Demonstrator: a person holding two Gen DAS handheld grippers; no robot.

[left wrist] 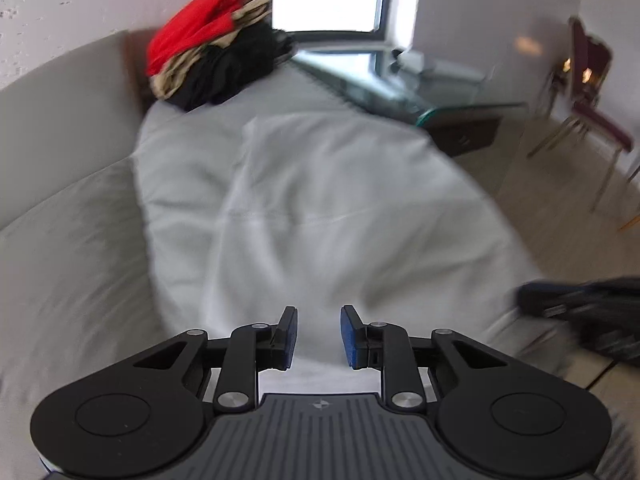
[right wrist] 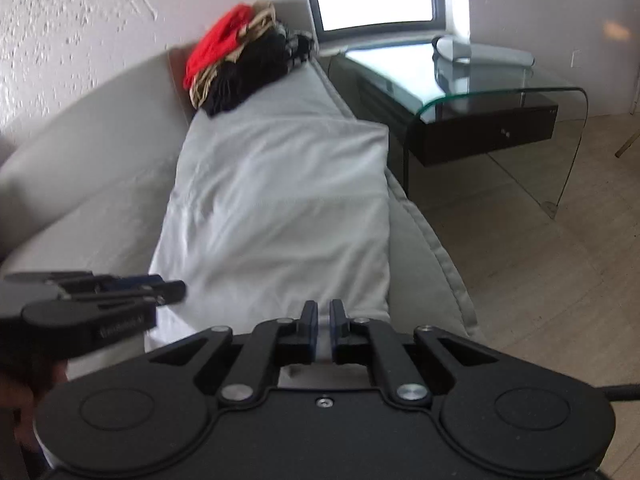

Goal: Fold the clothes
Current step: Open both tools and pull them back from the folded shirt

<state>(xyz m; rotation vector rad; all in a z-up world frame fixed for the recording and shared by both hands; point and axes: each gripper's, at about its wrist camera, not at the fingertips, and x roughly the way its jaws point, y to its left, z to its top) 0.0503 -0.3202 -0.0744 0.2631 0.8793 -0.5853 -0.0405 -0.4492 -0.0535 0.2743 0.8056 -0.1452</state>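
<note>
The right claw sits nearly closed at the near edge of a white garment spread flat along the sofa seat; whether it pinches cloth is unclear. The left claw reaches in over the garment's near left corner. A pile of clothes lies at the seat's far end.

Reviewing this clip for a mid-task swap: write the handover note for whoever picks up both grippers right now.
Left gripper: open, empty, over the near end of the white garment.
Right gripper: jaws nearly closed at the garment's near edge; whether cloth is pinched is unclear.
The white garment lies spread lengthwise on the sofa, roughly rectangular, some wrinkles.
A pile of red, tan and black clothes sits at the sofa's far end, unfolded.
Left: finish folding the white garment, then work through the pile.
</note>
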